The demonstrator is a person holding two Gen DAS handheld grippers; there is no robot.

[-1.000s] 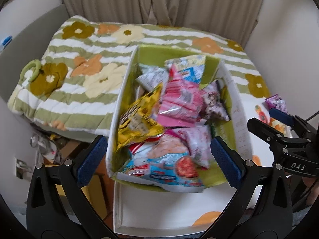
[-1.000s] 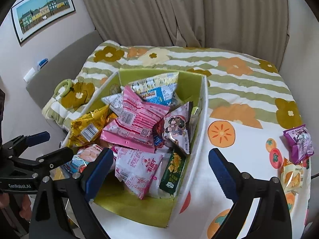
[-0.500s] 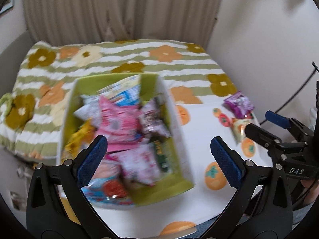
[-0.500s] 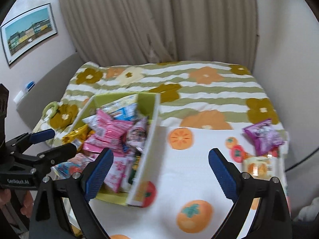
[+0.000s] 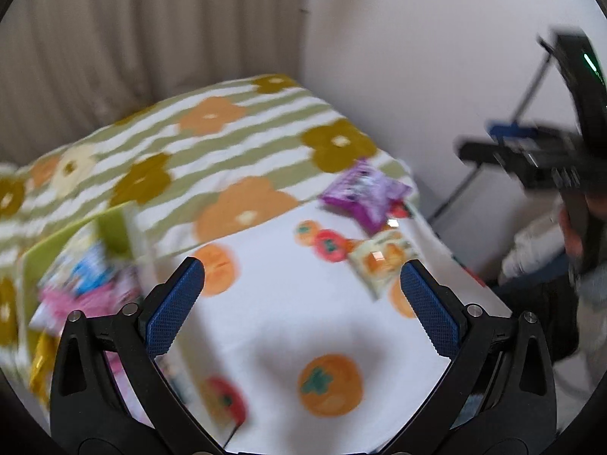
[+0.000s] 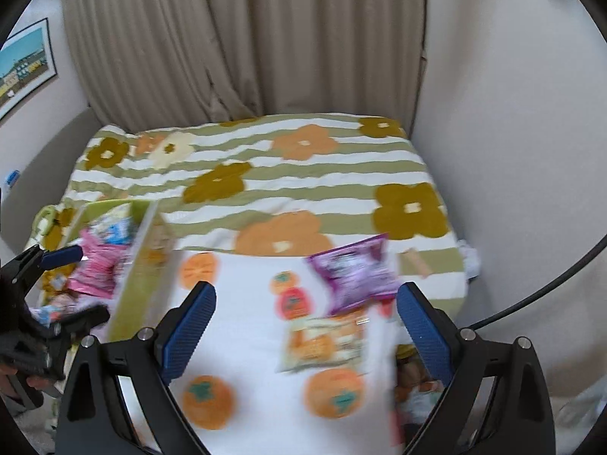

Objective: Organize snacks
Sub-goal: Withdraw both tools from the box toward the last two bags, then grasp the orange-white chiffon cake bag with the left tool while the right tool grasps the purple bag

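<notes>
A green-lined box [image 6: 146, 265] full of snack packets [image 6: 99, 267] stands at the left of the table; it also shows in the left wrist view [image 5: 114, 233]. A purple snack packet [image 6: 354, 275] and an orange-and-white snack packet [image 6: 324, 343] lie loose on the white fruit-print cloth [image 6: 246, 337]. They also show in the left wrist view, purple [image 5: 366, 193] and orange-and-white [image 5: 381, 261]. My right gripper [image 6: 305, 328] is open and empty, just in front of these two packets. My left gripper [image 5: 303, 303] is open and empty over the cloth, right of the box.
A striped flower quilt [image 6: 273, 174] covers the far half of the surface. Curtains [image 6: 246, 38] and walls close the back and right. More packets lie at the right front edge [image 6: 415, 383]. A framed picture [image 6: 24, 60] hangs at the left.
Both grippers have swung right, away from the box. The box moved to the left of both views and the loose purple and orange packets came toward the middle. Both stay open.
</notes>
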